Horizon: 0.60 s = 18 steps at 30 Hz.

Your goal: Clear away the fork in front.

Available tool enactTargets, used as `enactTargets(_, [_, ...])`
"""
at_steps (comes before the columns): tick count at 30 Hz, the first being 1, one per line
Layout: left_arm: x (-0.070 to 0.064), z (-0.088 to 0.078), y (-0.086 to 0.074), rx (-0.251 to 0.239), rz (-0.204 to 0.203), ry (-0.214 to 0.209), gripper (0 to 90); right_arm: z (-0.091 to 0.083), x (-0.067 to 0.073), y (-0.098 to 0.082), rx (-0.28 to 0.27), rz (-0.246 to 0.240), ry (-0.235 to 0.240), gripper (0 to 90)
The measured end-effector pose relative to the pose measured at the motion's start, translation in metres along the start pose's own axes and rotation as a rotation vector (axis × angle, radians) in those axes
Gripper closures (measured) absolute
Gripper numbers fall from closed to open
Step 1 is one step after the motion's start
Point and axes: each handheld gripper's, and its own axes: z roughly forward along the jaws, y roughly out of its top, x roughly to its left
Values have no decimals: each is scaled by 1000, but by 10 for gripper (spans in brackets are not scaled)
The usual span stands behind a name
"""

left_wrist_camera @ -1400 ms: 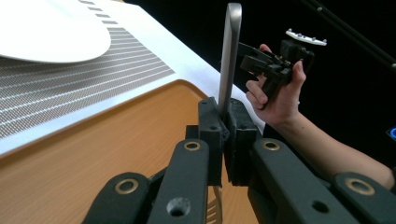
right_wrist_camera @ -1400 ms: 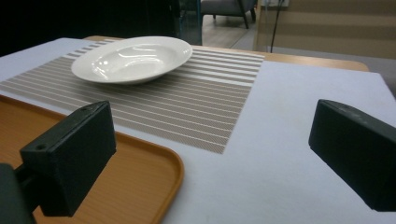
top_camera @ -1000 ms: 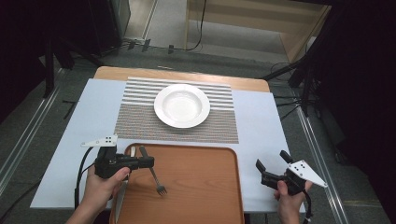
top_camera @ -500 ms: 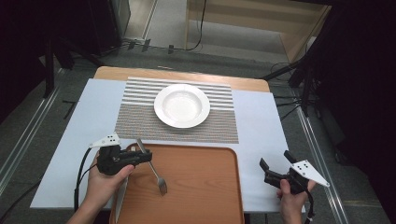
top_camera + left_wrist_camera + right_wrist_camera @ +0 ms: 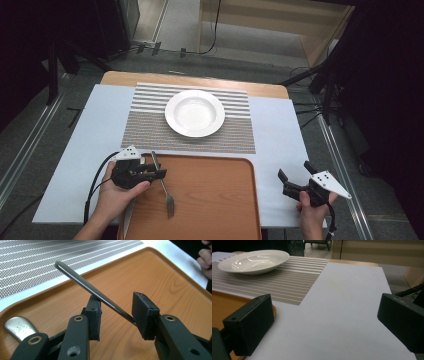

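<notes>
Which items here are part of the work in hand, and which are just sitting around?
In play:
- fork, handle between the left gripper pads, jaws just opening
- wooden tray under it

Idle:
- white plate
- striped placemat
- right gripper, open, holding nothing

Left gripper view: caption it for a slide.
Left gripper, jaws just opening, with a fork handle slanting between its pads above the wooden tray.

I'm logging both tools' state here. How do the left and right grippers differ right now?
The left gripper hovers over the wooden tray, and its jaws have just been opening with a fork handle slanting between them; the right gripper sits over the white table cover with nothing between its wide-open jaws. Both are black, two-jawed and hand-held.
</notes>
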Motion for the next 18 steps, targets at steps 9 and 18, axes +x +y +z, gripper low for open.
enactTargets(9, [-3,5,-6,73,43,81,568,1,-1,-1,-6,-5,2,0])
enactTargets(18, [-4,4,-10,118,66,175,599,1,-2,-2,-4,4,5,0])
